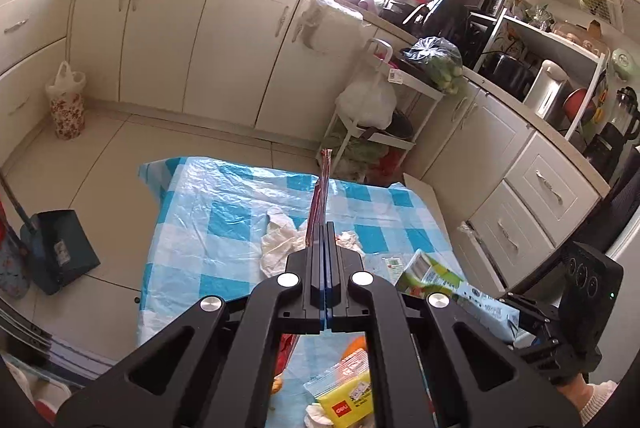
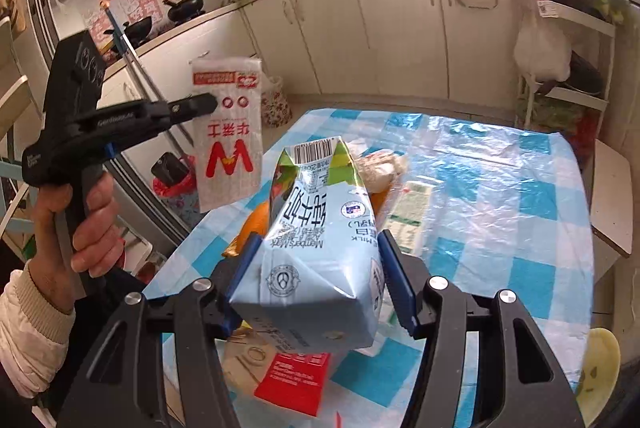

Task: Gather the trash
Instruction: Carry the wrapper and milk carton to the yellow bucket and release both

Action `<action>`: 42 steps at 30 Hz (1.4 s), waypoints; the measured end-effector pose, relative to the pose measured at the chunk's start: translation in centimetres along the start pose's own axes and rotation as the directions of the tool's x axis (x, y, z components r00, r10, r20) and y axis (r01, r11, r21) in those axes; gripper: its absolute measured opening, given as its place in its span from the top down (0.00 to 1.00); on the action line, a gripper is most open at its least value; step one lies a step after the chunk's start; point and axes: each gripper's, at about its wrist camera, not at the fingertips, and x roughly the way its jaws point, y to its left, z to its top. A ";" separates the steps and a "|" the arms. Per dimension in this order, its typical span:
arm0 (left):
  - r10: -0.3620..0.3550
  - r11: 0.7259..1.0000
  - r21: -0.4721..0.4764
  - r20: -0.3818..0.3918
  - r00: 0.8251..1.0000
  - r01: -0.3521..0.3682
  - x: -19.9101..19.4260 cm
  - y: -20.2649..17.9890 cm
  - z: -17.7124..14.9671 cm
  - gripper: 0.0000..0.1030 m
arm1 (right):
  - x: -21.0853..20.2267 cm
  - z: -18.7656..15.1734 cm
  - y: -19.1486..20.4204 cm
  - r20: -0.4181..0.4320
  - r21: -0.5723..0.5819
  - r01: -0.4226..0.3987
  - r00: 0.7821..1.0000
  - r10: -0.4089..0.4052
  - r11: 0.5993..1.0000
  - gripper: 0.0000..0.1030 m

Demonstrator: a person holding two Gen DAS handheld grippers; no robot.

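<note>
My left gripper (image 1: 325,228) is shut on a flat white wrapper with red print, seen edge-on in the left wrist view (image 1: 322,188) and face-on in the right wrist view (image 2: 228,136), held up above the table's left side. My right gripper (image 2: 316,248) is shut on a light blue milk carton (image 2: 316,248), held above the table; the carton also shows at the right of the left wrist view (image 1: 444,280). More trash lies on the table: crumpled white paper (image 1: 280,240), a yellow packet (image 1: 348,404), a red wrapper (image 2: 296,384).
The table has a blue-and-white checked plastic cover (image 1: 224,212). A dustpan (image 1: 60,248) and a floral bin with a bag (image 1: 66,108) stand on the floor at left. A white rack with bags (image 1: 372,116) stands beyond the table. Kitchen cabinets (image 1: 224,40) surround it.
</note>
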 end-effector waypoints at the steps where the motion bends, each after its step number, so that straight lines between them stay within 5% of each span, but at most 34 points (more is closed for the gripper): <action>1: -0.017 1.000 0.001 0.004 1.000 0.017 -0.1 -0.3 0.0 0.99 | -0.8 0.0 -0.9 0.015 0.015 0.019 1.000 -0.019 1.000 0.44; 9: -0.135 0.991 0.018 -0.008 0.991 0.135 0.2 -5.6 -0.4 0.99 | -7.6 -2.2 -10.0 0.072 0.171 0.220 0.969 -0.235 0.960 0.44; 15: -0.220 0.975 0.028 -0.039 0.975 0.222 1.7 -11.9 -1.7 0.99 | -9.9 -7.4 -20.5 -0.111 0.352 0.400 0.915 -0.387 0.846 0.44; 22: -0.302 0.950 0.044 -0.120 0.946 0.309 5.7 -20.3 -4.2 0.99 | -8.3 -10.7 -28.4 -0.342 0.416 0.518 0.851 -0.399 0.748 0.44; 30: -0.349 0.929 0.039 -0.232 0.908 0.367 11.4 -28.2 -8.0 0.99 | -6.8 -15.3 -34.6 -0.469 0.541 0.540 0.830 -0.302 0.644 0.42; 34: -0.371 0.923 -0.004 -0.285 0.884 0.386 14.5 -30.7 -10.2 0.99 | -9.0 -14.6 -34.8 -0.385 0.605 0.527 0.850 -0.360 0.597 0.35; 37: -0.368 0.924 -0.024 -0.329 0.869 0.382 17.0 -32.6 -12.2 0.99 | -11.9 -13.1 -34.4 -0.268 0.631 0.521 0.842 -0.468 0.575 0.28; 42: -0.339 0.935 -0.043 -0.398 0.852 0.352 21.6 -35.5 -15.4 0.99 | -15.9 -11.6 -33.1 -0.090 0.650 0.515 0.782 -0.616 0.559 0.21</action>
